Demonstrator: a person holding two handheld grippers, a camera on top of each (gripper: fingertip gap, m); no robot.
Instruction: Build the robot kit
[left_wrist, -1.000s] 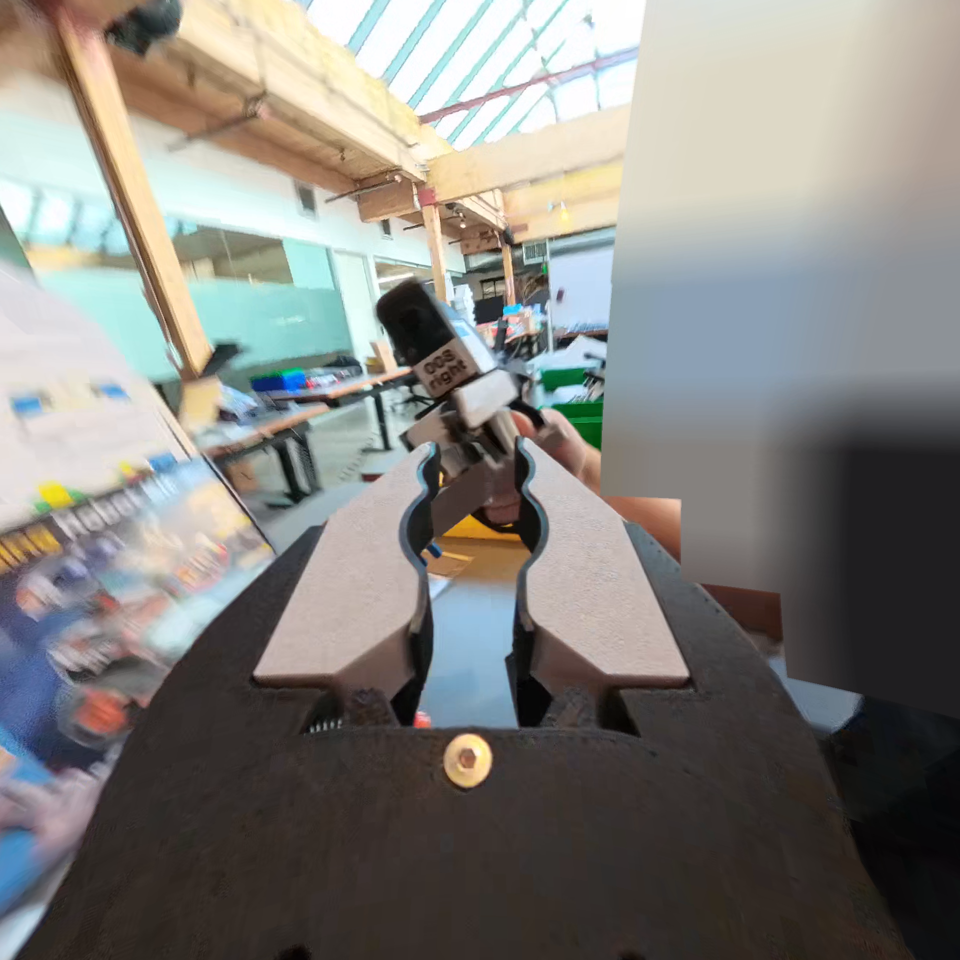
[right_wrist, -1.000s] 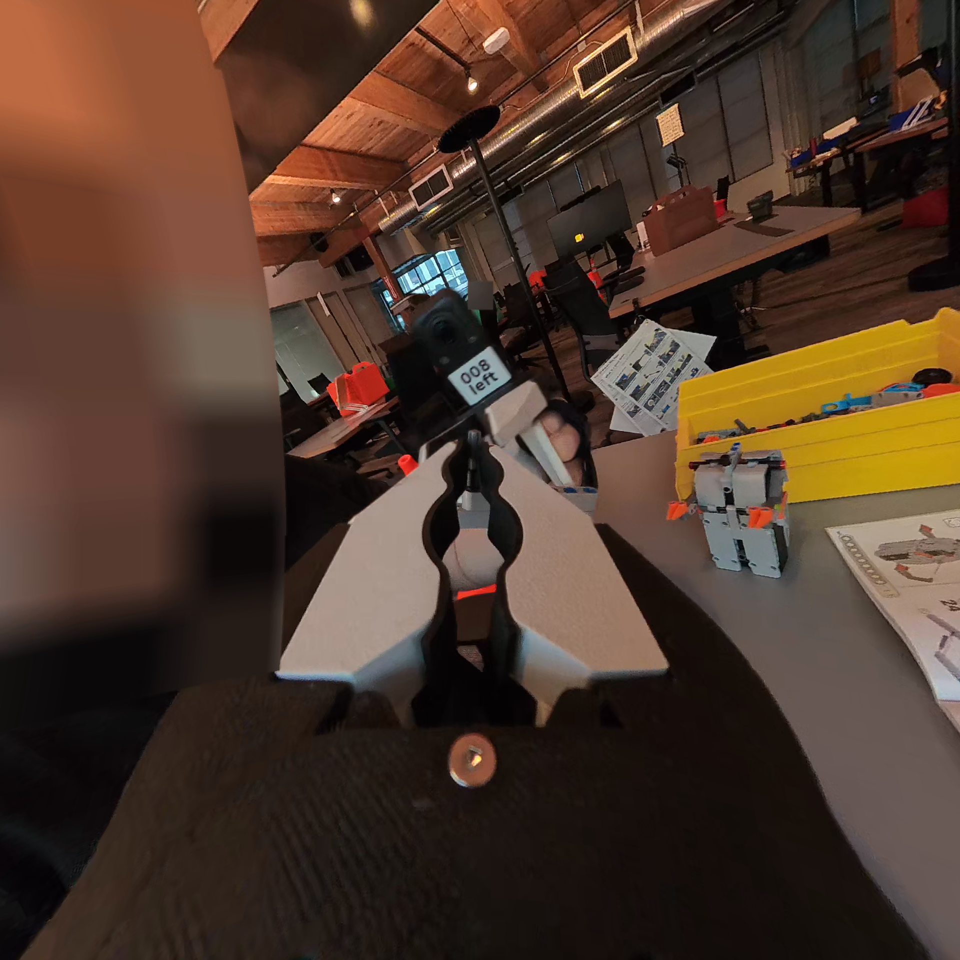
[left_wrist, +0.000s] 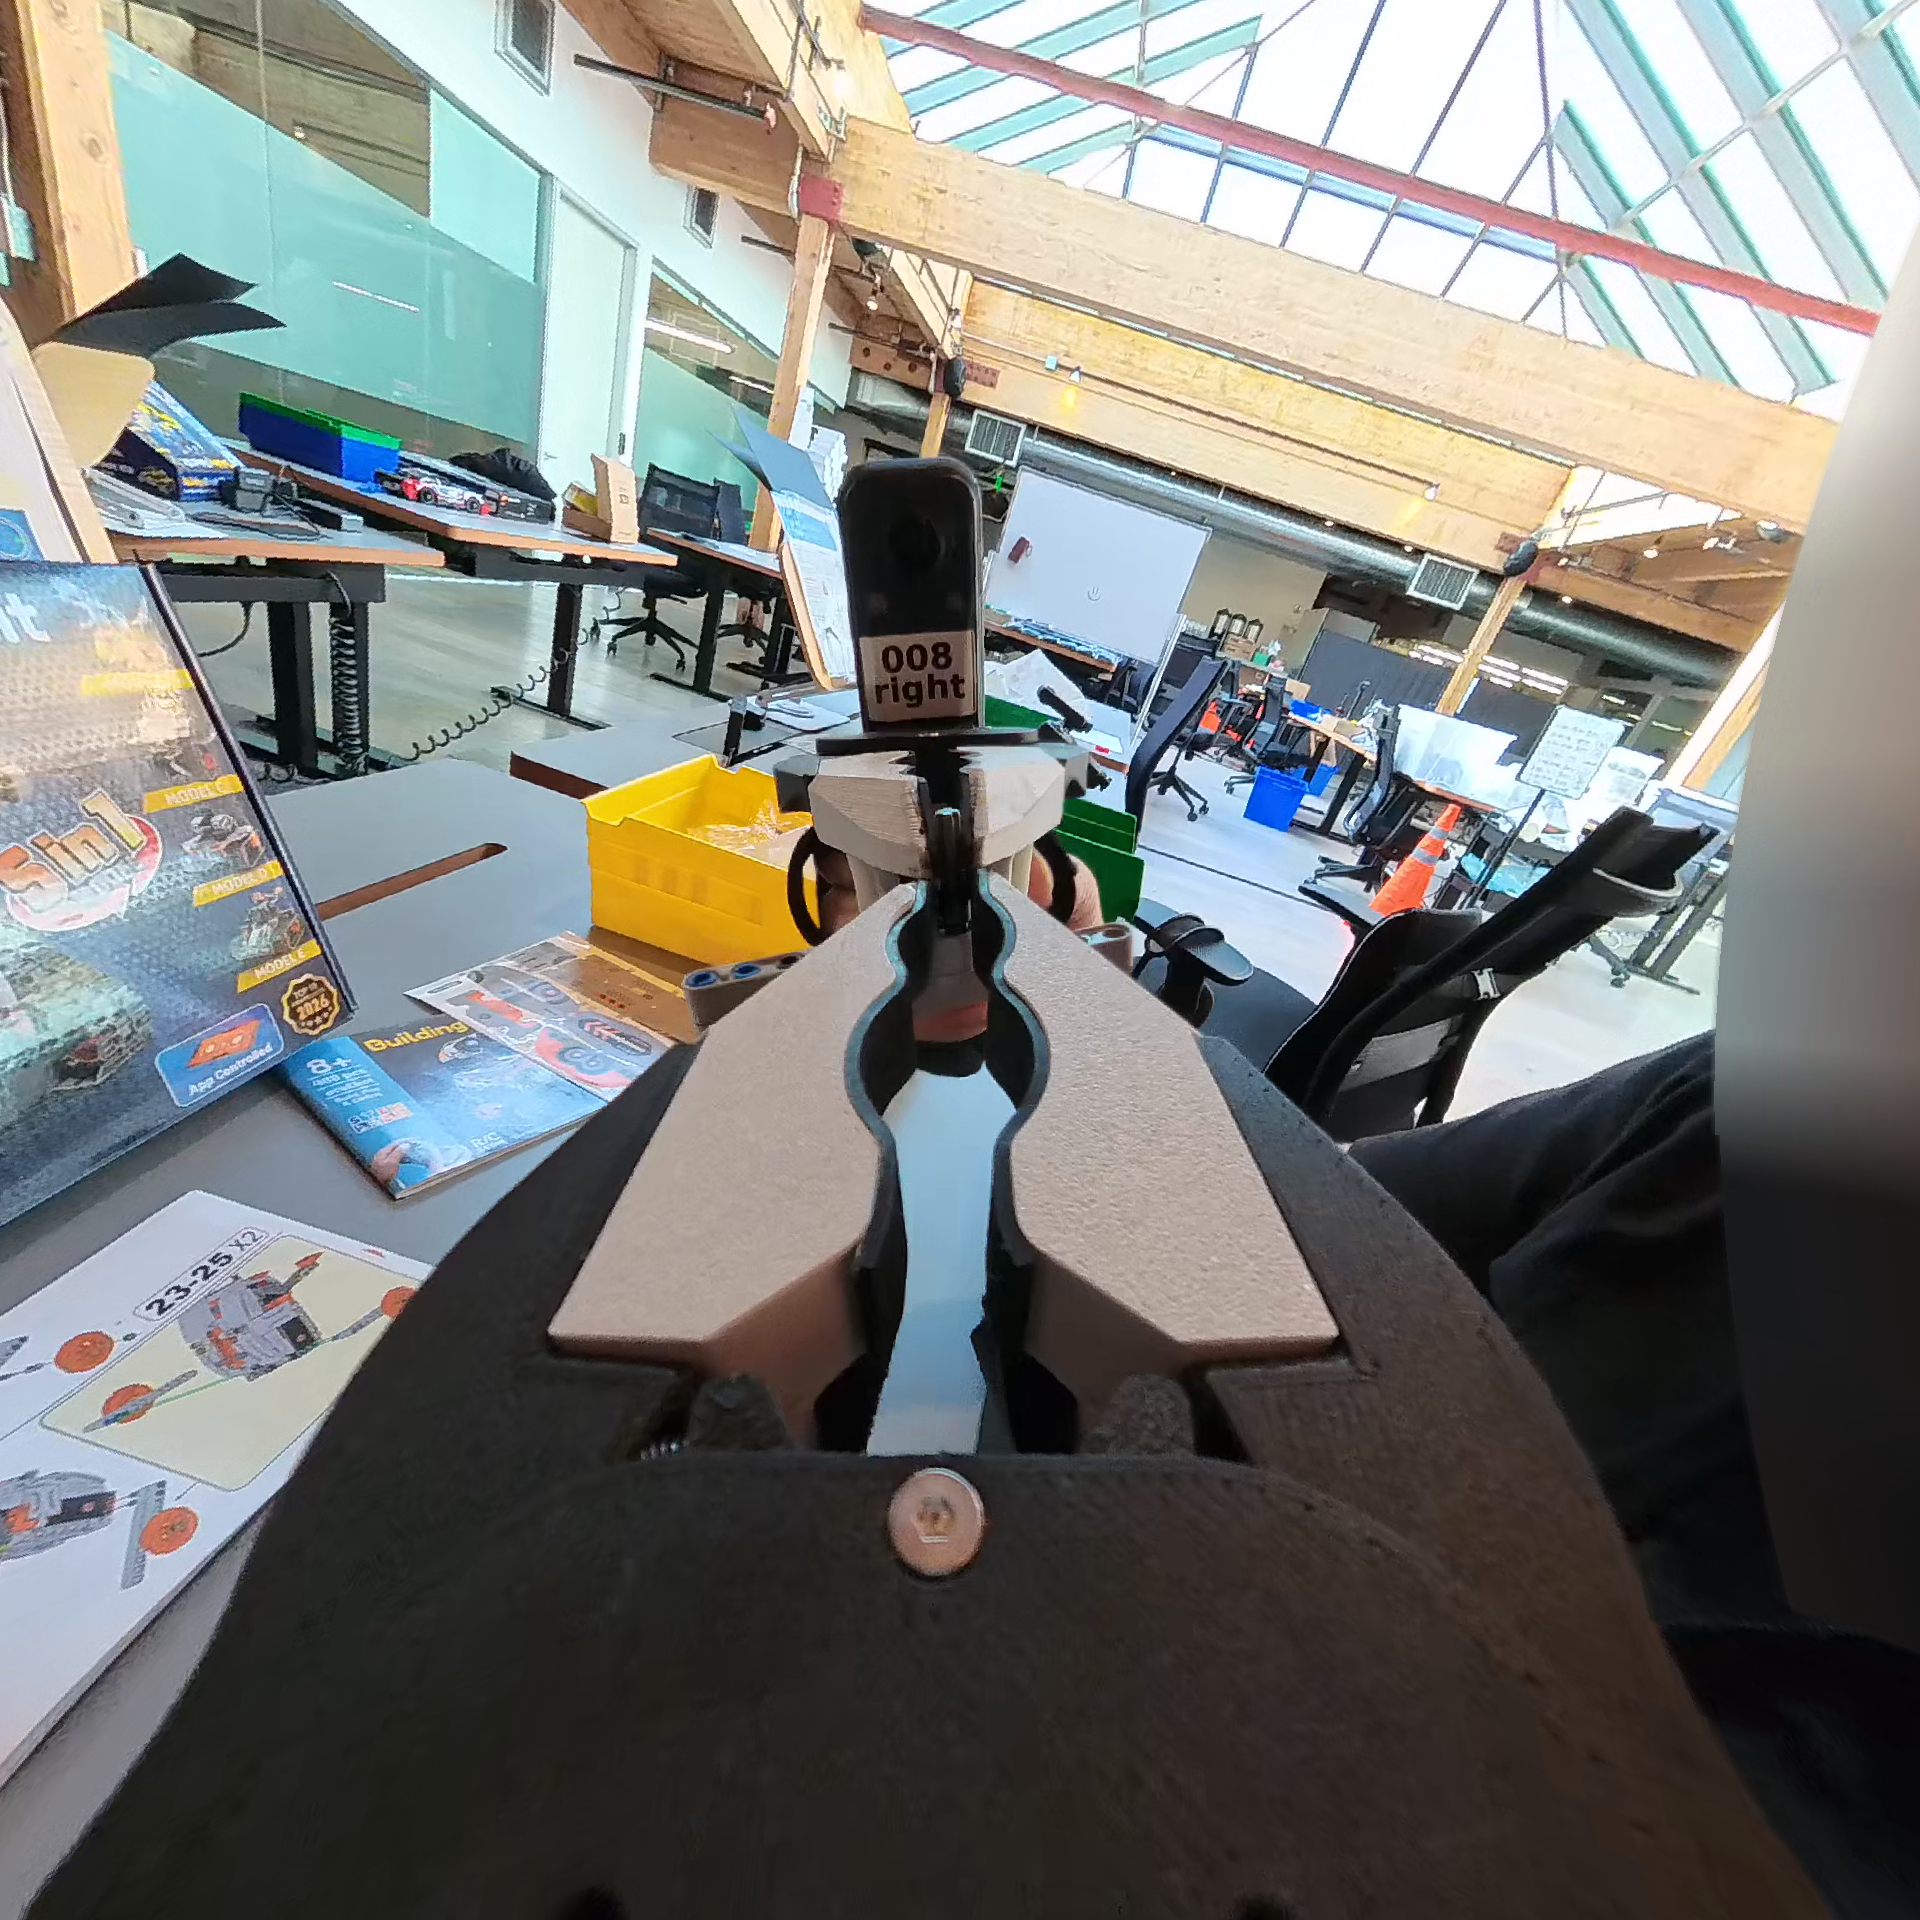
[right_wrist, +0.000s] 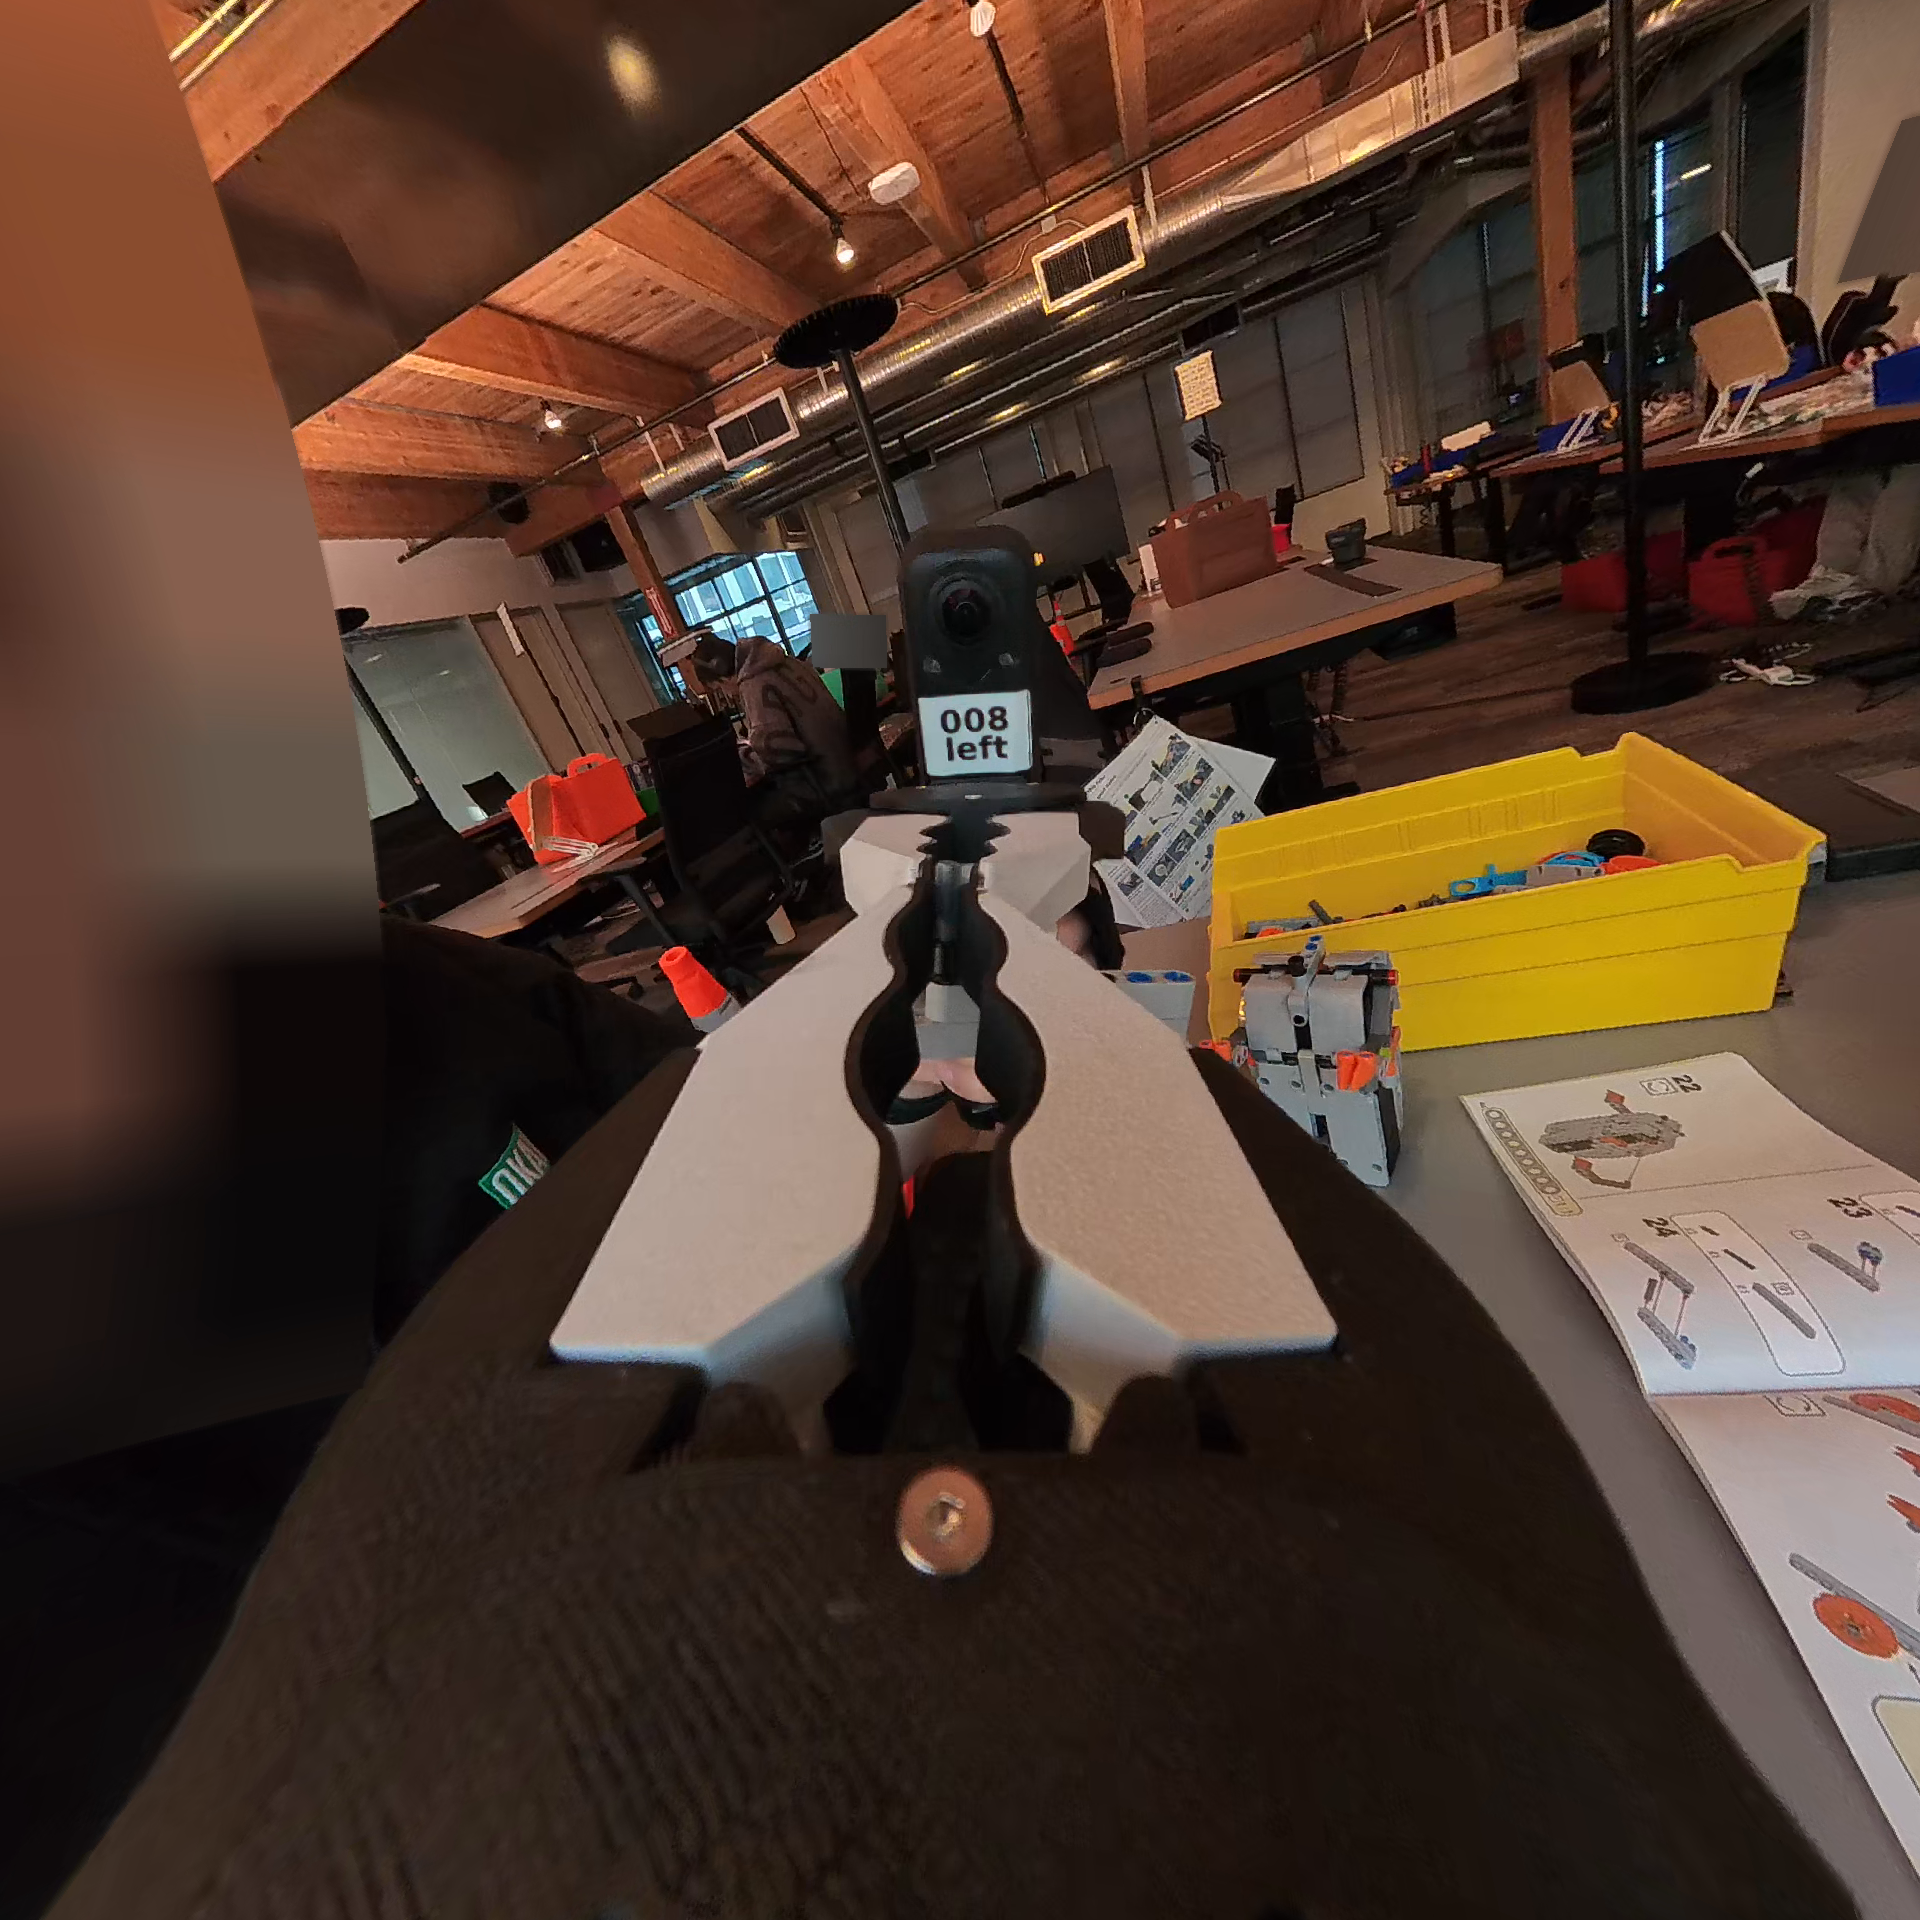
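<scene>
- L gripper (left_wrist: 945, 914) and R gripper (right_wrist: 951, 894) meet tip to tip above table (right_wrist: 1558, 1101).
- Both fingers narrow, each pinching small grey part (left_wrist: 948, 961).
- Yellow bin (right_wrist: 1507, 935) near.

Timber beams (left_wrist: 1299, 312), a skylight (left_wrist: 1455, 114), long desks (right_wrist: 1299, 613).

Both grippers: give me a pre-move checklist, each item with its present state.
1. Left gripper jaws closed on the small grey-and-orange part: ok.
2. Right gripper grip on that part: cannot tell, the tips hide it.
3. Grippers lined up tip to tip: ok.
4. Grey model upright on the table, apart from both grippers: ok.
5. Yellow bin behind the model, out of the grippers' way: ok.
</scene>
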